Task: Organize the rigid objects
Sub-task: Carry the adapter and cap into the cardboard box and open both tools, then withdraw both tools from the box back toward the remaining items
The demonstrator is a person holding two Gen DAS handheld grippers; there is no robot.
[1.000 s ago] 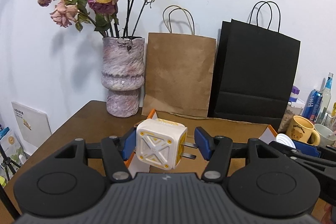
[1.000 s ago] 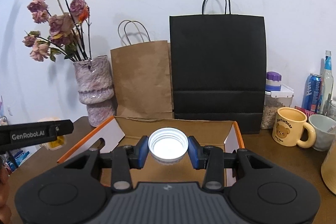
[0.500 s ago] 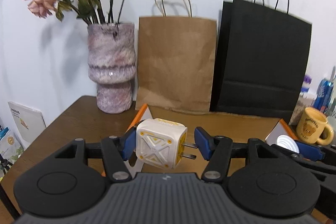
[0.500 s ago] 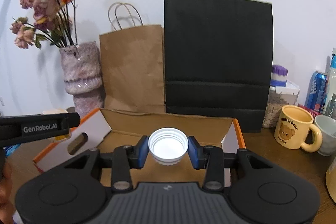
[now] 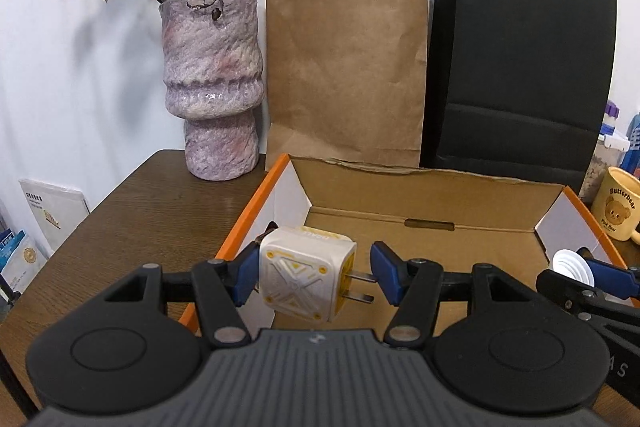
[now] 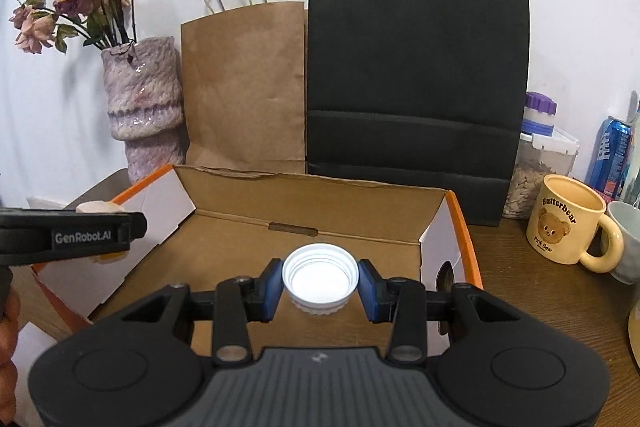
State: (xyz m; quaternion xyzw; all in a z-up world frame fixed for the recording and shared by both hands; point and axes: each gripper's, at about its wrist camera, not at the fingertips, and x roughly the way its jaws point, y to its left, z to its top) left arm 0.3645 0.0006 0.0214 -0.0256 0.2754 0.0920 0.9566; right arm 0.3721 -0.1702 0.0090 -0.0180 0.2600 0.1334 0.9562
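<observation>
- Both grippers have come forward and down since a second ago: the open cardboard box (image 5: 420, 211), then only a strip behind the fingers, now fills the middle of each view with its floor showing.
- Left gripper (image 5: 310, 277) holds a white-and-yellow plug adapter (image 5: 306, 279), one pad on its flat back and the other at the tips of its two prongs (image 5: 360, 287). That looks a thin purchase; I would keep the hand level, bring it low over the box's left end and only then ease the jaws apart.
- Adapter hangs above the left, orange-edged wall (image 5: 256, 203), so it should go further inward before release or it may land on the rim.
- Right gripper (image 6: 320, 285) is narrowly closed on a white bottle cap (image 6: 320, 277), open side up, over the middle of the box floor (image 6: 248, 259). Lowering it close to the cardboard before letting go should stop it rolling.
- The two tools sit near each other over one box; placing one at a time seems safer.
- Hard to make out: whether the right pad truly bears on the prongs, since the view is nearly edge-on.
- Each gripper's body hides the near part of the box, so anything lying there is unseen.
- Right view shows the adapter only as a pale sliver behind the other tool's arm (image 6: 72, 233).
- Mug (image 6: 568, 227), jar (image 6: 540, 171) and can (image 6: 610, 157) stand beside the box at the far right, partly cut off.
</observation>
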